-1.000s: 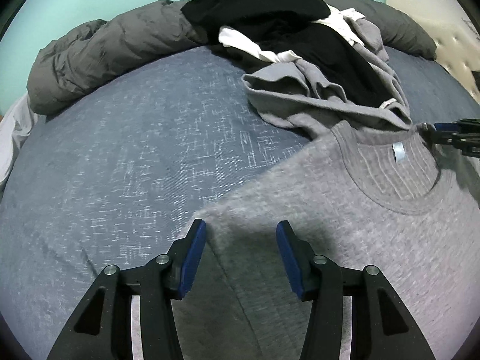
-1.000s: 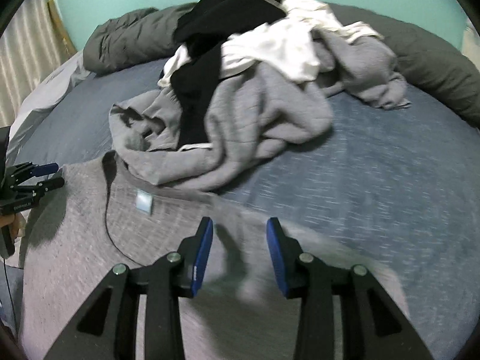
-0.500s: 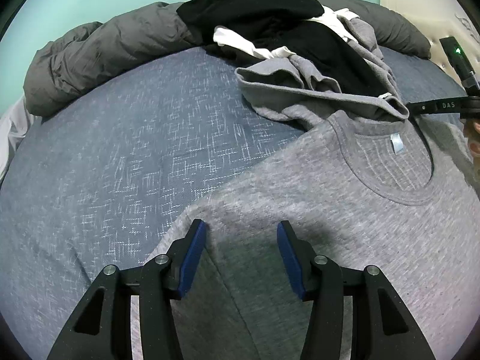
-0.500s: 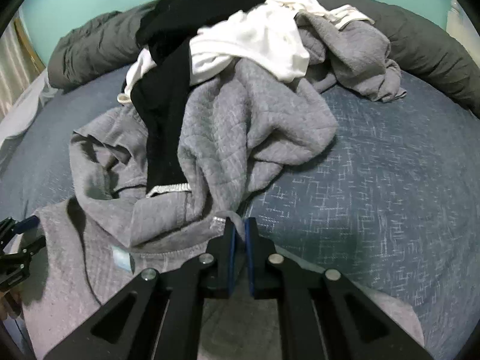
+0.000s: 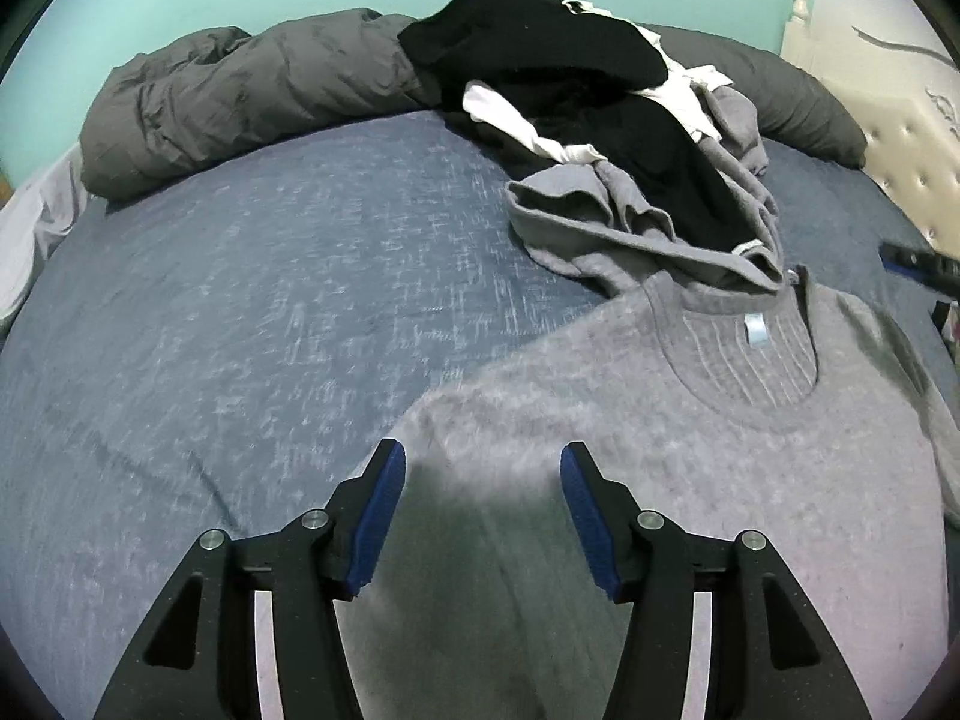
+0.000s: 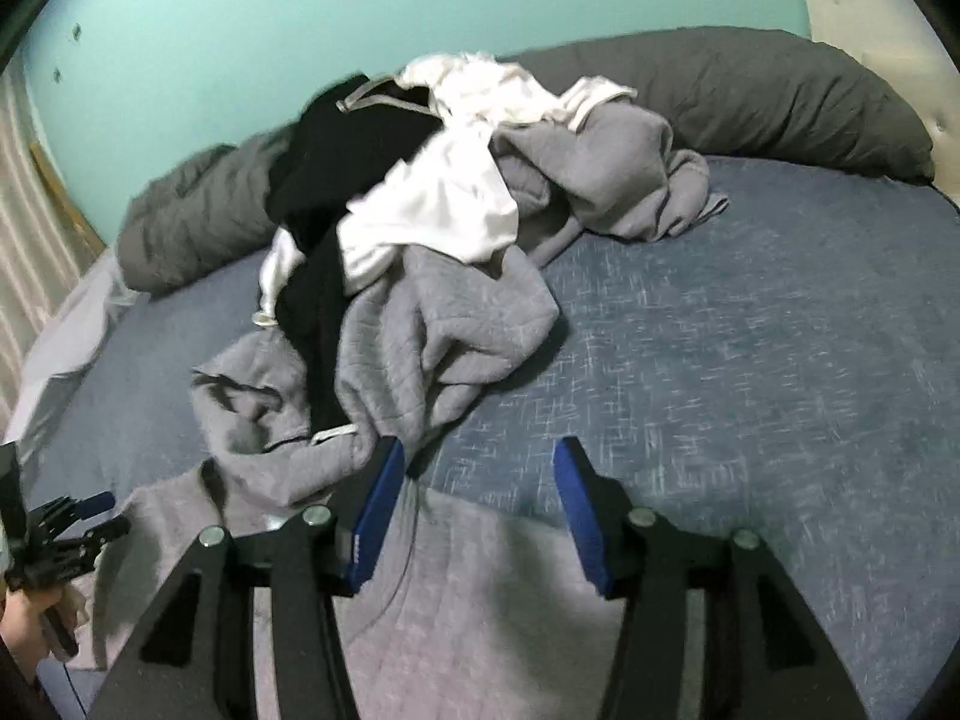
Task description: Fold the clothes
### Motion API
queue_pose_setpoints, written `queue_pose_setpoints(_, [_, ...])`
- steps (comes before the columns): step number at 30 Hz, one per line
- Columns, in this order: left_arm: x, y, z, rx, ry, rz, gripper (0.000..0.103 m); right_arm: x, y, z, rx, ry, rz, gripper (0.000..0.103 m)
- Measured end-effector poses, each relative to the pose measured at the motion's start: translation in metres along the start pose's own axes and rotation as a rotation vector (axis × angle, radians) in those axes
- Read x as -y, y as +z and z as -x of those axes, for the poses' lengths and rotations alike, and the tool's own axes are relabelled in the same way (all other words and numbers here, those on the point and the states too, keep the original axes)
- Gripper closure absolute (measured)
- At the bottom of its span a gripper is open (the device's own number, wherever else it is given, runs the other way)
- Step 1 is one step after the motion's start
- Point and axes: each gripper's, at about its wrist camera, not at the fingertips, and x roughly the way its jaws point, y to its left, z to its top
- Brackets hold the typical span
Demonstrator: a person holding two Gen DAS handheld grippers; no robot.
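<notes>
Left wrist view. Left gripper, black with blue pads: jaws seen about half apart and opening, nothing pinched, held over the shoulder edge of a flat-laid grey knit sweatshirt that fills the lower right of the frame. A light-blue label is seen inside its collar. A heap of unfolded black, white and grey clothes is noted at upper centre, overlapping that collar, on a blue-grey bed cover. A dark grey rolled duvet lies at upper left.

Right wrist view. Right gripper: jaws opening, about half apart, empty, above the sweatshirt's upper edge at lower centre. The left gripper appears at far lower left.

Step judged: flattening before the first fold. The collar is best freed from the heap and both shoulders drawn taut.

Containers: none seen.
</notes>
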Motion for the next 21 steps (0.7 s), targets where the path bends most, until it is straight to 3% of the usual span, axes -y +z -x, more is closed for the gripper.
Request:
queue_pose_setpoints(5, [-0.007, -0.031, 0.023, -0.006, -0.011, 0.044, 0.045, 0.006, -0.041, 0.023, -0.045, 0.044, -0.019, 0.05])
queue_pose_setpoints(11, [-0.001, -0.077, 0.051, 0.012, -0.026, 0.086, 0.043, 0.052, -0.094, 0.071, -0.018, 0.061, -0.173, 0.05])
queue_pose_setpoints(17, [0.009, -0.131, 0.07, 0.017, -0.063, 0.156, 0.043, 0.1, -0.138, 0.128, -0.007, 0.016, -0.261, 0.05])
queue_pose_setpoints(21, [0.004, -0.163, 0.079, 0.011, -0.073, 0.226, 0.043, 0.112, -0.171, 0.151, 0.0, 0.011, -0.336, 0.05])
